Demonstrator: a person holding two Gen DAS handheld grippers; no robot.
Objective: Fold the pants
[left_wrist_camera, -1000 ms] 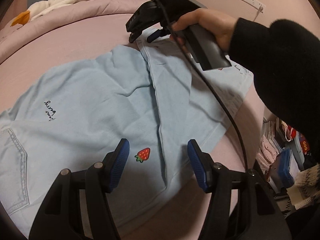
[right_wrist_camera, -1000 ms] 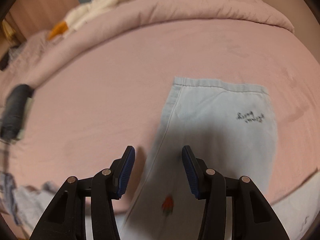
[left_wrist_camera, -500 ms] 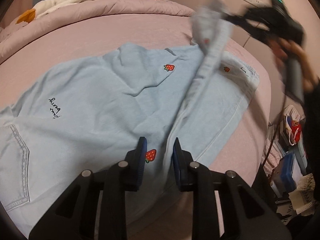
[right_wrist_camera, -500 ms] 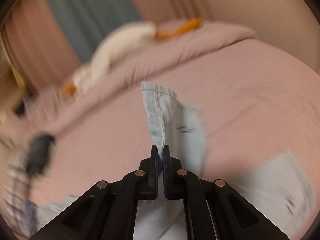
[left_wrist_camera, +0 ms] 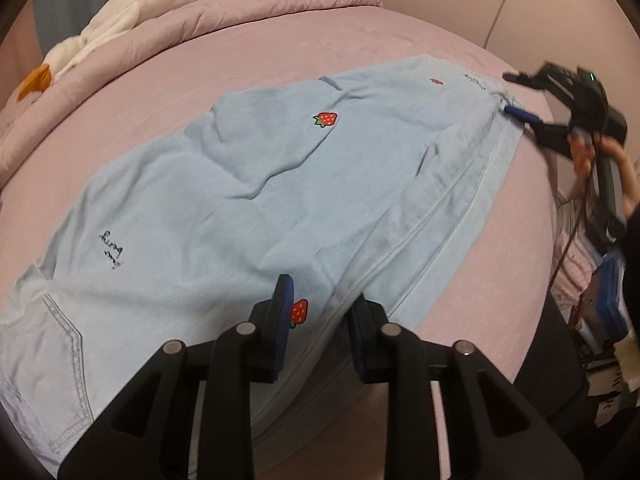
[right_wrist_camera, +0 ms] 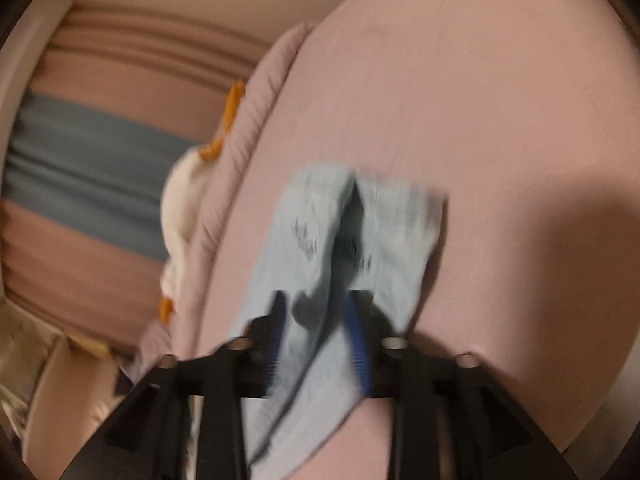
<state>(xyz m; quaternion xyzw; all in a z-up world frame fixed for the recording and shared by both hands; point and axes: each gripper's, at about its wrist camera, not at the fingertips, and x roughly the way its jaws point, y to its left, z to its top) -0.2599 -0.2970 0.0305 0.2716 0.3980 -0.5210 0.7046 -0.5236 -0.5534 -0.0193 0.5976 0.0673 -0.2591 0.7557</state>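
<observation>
Light blue pants [left_wrist_camera: 248,200] with strawberry prints lie on the pink bed, one leg folded over the other. My left gripper [left_wrist_camera: 320,314] is at the near edge by a strawberry, shut on a raised ridge of the fabric. My right gripper [left_wrist_camera: 507,93] is at the far right by the leg hems, held by a hand [left_wrist_camera: 600,152]. Its jaws are opening. In the blurred right wrist view the hem end of the pants [right_wrist_camera: 360,240] lies loose between the parted fingers of the right gripper [right_wrist_camera: 316,328], with no pad pressing on it.
The pink bed sheet [left_wrist_camera: 360,40] runs all round the pants. A rolled quilt and a white plush goose [left_wrist_camera: 120,12] lie along the far side. Past the bed's right edge stands clutter with a blue box [left_wrist_camera: 604,300]. A white cable [left_wrist_camera: 496,12] hangs on the wall.
The right gripper shut on a leg hem, swung it across to the right over the other leg and let go. The left jaws narrowed onto the fabric.
</observation>
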